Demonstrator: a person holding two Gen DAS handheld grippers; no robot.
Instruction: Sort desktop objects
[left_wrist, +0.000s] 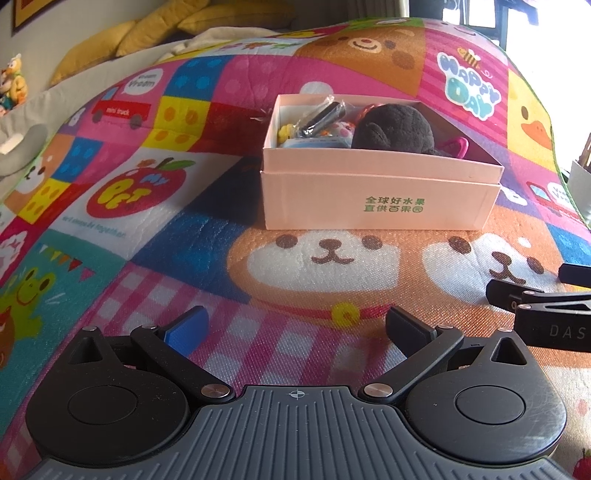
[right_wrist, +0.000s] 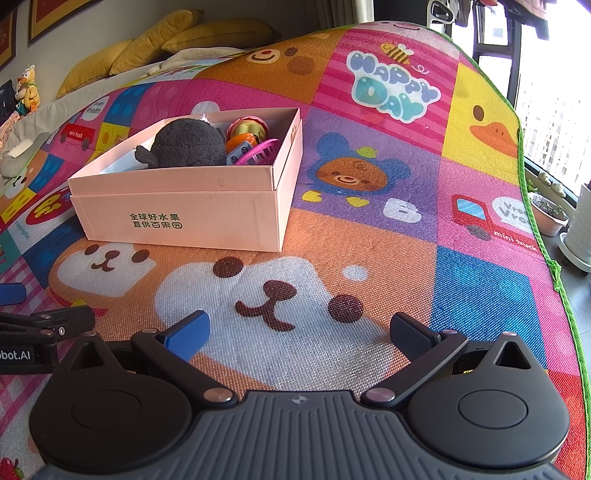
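The left claw (left_wrist: 295, 325) is spread wide and holds nothing; the right claw (right_wrist: 299, 332) is also wide and empty. Both hover low over the colourful cartoon-printed play mat (right_wrist: 369, 229), near its front edge, side by side.

The pale pink cardboard box with green characters (left_wrist: 376, 199) sits on the mat ahead of both claws, nearer the middle than any edge. Inside it lie a dark brown plush toy (left_wrist: 395, 129), a pink plastic basket-like toy (right_wrist: 258, 151), a small black item in a clear wrapper (left_wrist: 325, 114) and other small colourful pieces.

No loose object shows on the mat around the box, so I judge the sorting is finished or nearly so. The next move calls for checking the mat's hidden edges for leftovers.
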